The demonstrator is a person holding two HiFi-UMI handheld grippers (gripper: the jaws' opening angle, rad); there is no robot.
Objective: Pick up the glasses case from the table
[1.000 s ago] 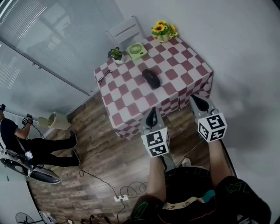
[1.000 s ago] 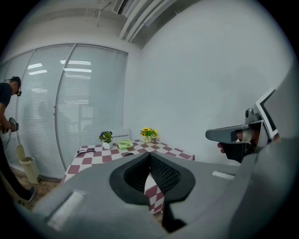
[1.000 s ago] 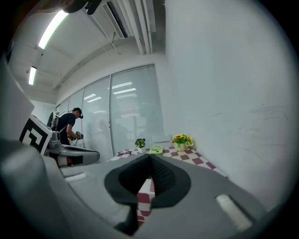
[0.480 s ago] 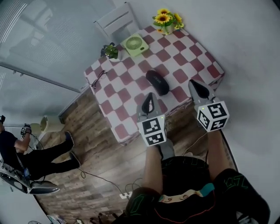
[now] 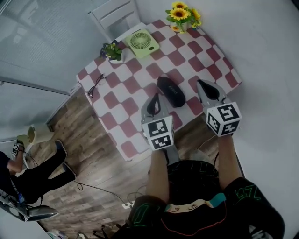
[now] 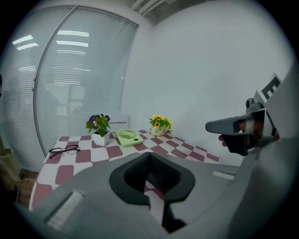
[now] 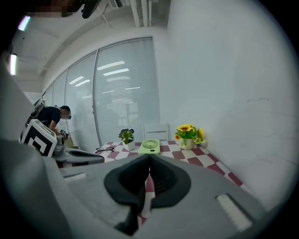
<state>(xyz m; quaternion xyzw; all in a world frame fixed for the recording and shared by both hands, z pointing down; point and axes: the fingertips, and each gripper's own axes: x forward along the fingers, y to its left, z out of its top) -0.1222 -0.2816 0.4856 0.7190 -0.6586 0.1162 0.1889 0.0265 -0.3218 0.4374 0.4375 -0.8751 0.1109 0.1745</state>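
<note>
The black oval glasses case [image 5: 171, 91] lies near the middle of the red-and-white checked table [image 5: 125, 101]. My left gripper [image 5: 153, 103] hovers over the table's near edge, just left of the case, with its jaws shut and empty. My right gripper [image 5: 203, 88] hangs just right of the case, also shut and holding nothing. In the left gripper view the shut jaws [image 6: 149, 156] hide the case, and the right gripper [image 6: 238, 128] shows at the side. The right gripper view has its own shut jaws [image 7: 149, 158] in front and the left gripper [image 7: 79, 156] beside them.
At the table's far side stand a green fan [image 5: 142, 42], a small potted plant [image 5: 112, 50] and a pot of sunflowers [image 5: 183, 14]. A pair of glasses [image 5: 96, 85] lies at the left edge. A white chair [image 5: 114, 16] stands behind; a person [image 5: 28, 172] sits far left.
Both grippers have moved forward from in front of the table to either side of the case, sinking slightly. The case has not moved.
</note>
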